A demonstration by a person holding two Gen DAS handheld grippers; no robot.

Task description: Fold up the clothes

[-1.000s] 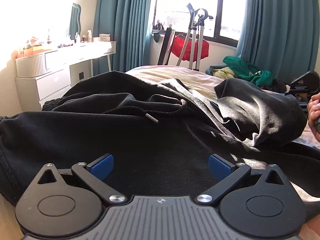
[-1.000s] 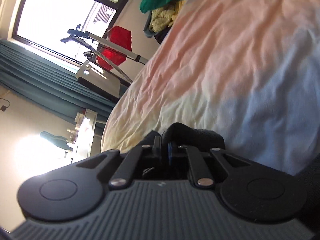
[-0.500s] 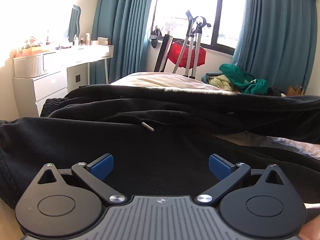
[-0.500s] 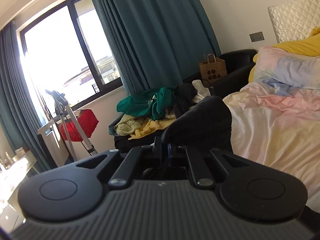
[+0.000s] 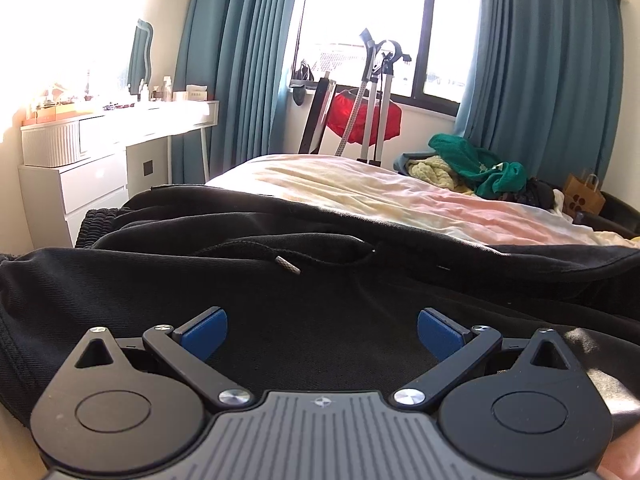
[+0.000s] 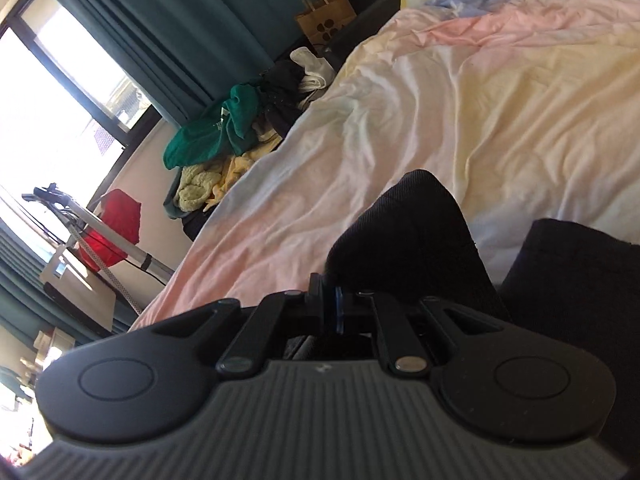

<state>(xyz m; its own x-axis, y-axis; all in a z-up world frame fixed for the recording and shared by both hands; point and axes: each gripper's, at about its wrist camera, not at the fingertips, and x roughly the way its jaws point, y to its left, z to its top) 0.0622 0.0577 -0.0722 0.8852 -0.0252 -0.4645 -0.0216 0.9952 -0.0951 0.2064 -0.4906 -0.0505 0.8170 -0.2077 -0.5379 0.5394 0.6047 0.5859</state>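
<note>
A black garment with a drawstring (image 5: 280, 264) lies spread across the near part of the bed (image 5: 360, 192) in the left wrist view. My left gripper (image 5: 322, 334) is open, its blue pads (image 5: 204, 330) wide apart just above the black cloth, holding nothing. In the right wrist view my right gripper (image 6: 330, 306) is shut on a fold of the same black garment (image 6: 404, 236), which bulges up beyond the fingers over the pastel bed sheet (image 6: 460, 100). The view is tilted.
A white dresser (image 5: 100, 160) stands at the left. A pile of green and yellow clothes (image 5: 472, 168) lies past the bed's far edge, also in the right wrist view (image 6: 216, 136). A red bag and stand (image 5: 364, 120) are by the window. A paper bag (image 5: 582, 198) sits at the right.
The raised black cloth that crossed the left wrist view has been pulled flatter and to the right, baring more sheet. My right gripper has swung and tilted, still holding the fold.
</note>
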